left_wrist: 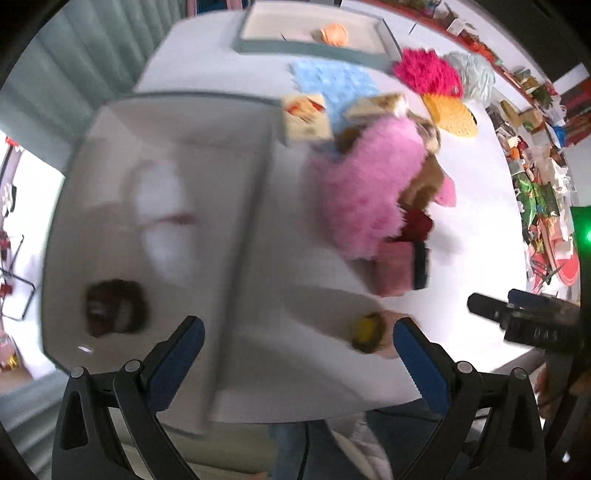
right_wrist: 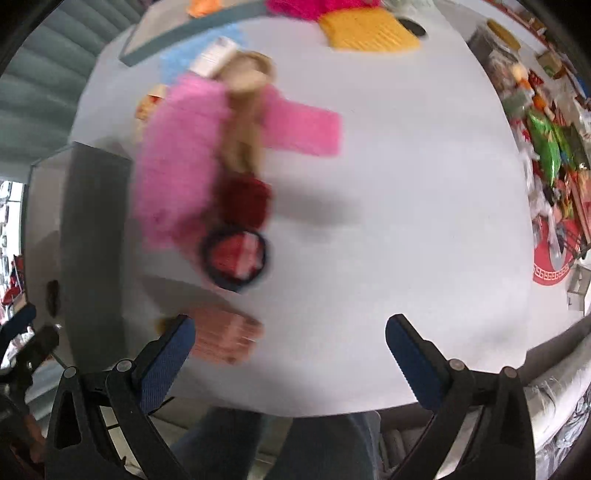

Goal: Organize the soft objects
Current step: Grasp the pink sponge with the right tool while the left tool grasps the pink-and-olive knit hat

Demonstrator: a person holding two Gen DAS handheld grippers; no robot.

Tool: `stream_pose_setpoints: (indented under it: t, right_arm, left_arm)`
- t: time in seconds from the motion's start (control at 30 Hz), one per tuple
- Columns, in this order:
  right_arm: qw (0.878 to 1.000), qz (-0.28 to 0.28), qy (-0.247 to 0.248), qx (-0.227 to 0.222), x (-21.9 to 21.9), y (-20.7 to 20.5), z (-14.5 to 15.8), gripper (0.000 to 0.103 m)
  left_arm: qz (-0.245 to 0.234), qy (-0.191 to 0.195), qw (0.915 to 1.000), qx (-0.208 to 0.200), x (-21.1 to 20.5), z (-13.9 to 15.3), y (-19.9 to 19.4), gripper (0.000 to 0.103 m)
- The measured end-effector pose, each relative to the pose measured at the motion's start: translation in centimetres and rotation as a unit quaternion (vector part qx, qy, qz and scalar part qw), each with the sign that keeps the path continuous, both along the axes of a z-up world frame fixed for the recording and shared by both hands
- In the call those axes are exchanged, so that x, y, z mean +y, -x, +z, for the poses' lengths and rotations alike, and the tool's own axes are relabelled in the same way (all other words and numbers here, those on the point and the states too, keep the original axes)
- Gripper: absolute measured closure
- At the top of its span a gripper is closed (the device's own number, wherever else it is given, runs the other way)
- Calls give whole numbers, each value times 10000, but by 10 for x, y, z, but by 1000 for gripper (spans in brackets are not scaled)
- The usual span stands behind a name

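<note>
Left wrist view first, and we see our left gripper (left_wrist: 297, 332) with its fingers spread wide and nothing between them, looking straight down at the white table (left_wrist: 461, 206). Below us to the left sits a grey tray (left_wrist: 110, 122); inside it lie a white soft thing (left_wrist: 162, 218) and a dark brown furry one (left_wrist: 114, 308), both badly blurred. Just right of the tray, on the tabletop, there's the pile: a big fluffy pink piece (left_wrist: 365, 188) on top, a dark red one (left_wrist: 417, 225) at its lower edge, a light blue fluffy cloth (left_wrist: 332, 79) behind it. Further back, a magenta pom-pom (left_wrist: 428, 72), a grey yarn ball (left_wrist: 474, 72) and a yellow knitted piece (left_wrist: 450, 114) lie close together. A second tray (left_wrist: 310, 48) at the far end holds an orange item (left_wrist: 334, 35). At the right edge, the other gripper (left_wrist: 517, 317) comes into frame.

Over to the right wrist view: our right gripper (right_wrist: 290, 332) is released too, fingers wide apart over bare table. The pink fluffy piece lies up left beside the grey tray, with a tan soft thing (right_wrist: 245, 122) across it, and a round dark-rimmed red item (right_wrist: 236, 254) lies just below
</note>
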State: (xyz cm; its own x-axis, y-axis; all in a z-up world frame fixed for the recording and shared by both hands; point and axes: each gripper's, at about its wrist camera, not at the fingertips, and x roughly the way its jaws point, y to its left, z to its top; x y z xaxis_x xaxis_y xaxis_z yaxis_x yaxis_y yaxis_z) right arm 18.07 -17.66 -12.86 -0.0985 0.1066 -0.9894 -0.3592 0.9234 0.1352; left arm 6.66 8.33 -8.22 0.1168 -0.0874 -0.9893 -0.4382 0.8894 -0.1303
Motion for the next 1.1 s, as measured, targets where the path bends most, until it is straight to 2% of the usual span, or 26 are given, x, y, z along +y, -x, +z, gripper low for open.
stream_pose_setpoints:
  t: [0.17,0.47,0.63,0.77,0.87,0.93,1.0,1.1]
  right_arm:
    - [9986,473,-82,200,-21,-17,-13,0]
    - [9934,923,-436,524,-24,-50,-28,0]
    - [9902,1348,-276,227,-9,-68,-33,0]
    - [9750,2165,179,-474,17,-91,-39,0]
    - [9664,2467,309,-656,35,-111,-46,0]
    - [9749,2164,186,-489,38,-129,-52,0]
    - [9906,1349,-164,-176,29,-149,-54,0]
    - [9979,364,-457,267,16,-170,-62,0]
  left_arm:
    - [422,288,9975,487,-37,-30,-7,0]
    - [1372,370,9861,858,-70,-74,-6,0]
    - [1854,394,9769,991,-68,-95,1,0]
    - [2025,393,9739,946,-66,-102,4,0]
    - [2088,394,9717,1036,-67,-110,7,0]
    - [2156,470,9693,1085,-67,-114,11,0]
    - [2188,496,9683,1104,-66,-116,15,0]
    - [2196,520,9678,1118,-63,-117,19,0]
